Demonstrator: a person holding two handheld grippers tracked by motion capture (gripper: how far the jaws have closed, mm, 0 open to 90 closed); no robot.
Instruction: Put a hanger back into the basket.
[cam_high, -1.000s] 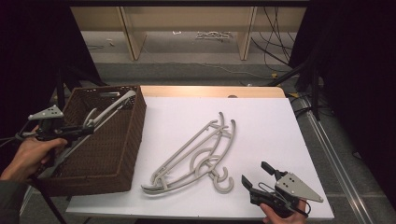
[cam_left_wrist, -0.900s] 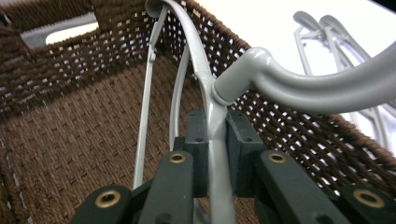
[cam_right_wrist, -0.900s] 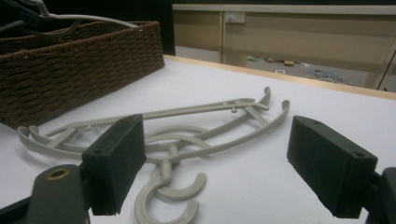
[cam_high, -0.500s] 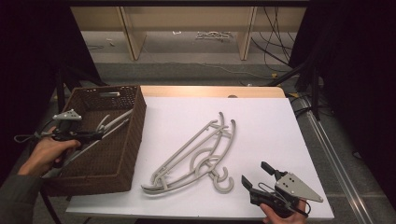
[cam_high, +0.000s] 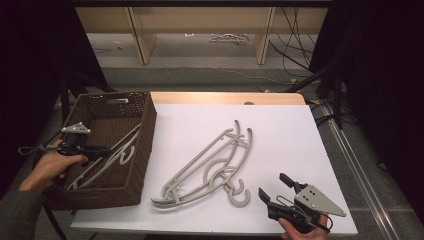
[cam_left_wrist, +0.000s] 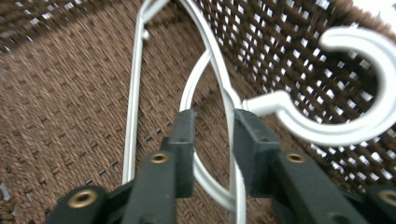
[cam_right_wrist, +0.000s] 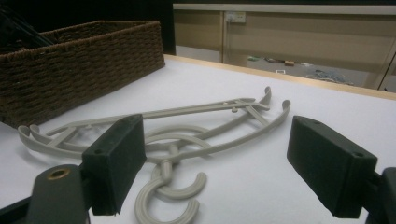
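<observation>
High view: left gripper (cam_high: 102, 150) inside brown woven basket (cam_high: 145, 135) at table's left, over pale plastic hanger (cam_high: 117, 155) lying in it; right gripper (cam_high: 277, 189) near front edge, spread wide, holding nothing, beside two stacked beige hangers (cam_high: 210, 162) on white tabletop (cam_high: 280, 130).

Left gripper view: jaws slightly parted, straddling hanger's neck beside its hook (cam_left_wrist: 359, 84), grip uncertain.

Right gripper view: jaws far apart, stacked hangers just beyond.

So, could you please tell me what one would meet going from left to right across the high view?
Left gripper → hanger in the basket → basket → hangers on the table → right gripper.
</observation>
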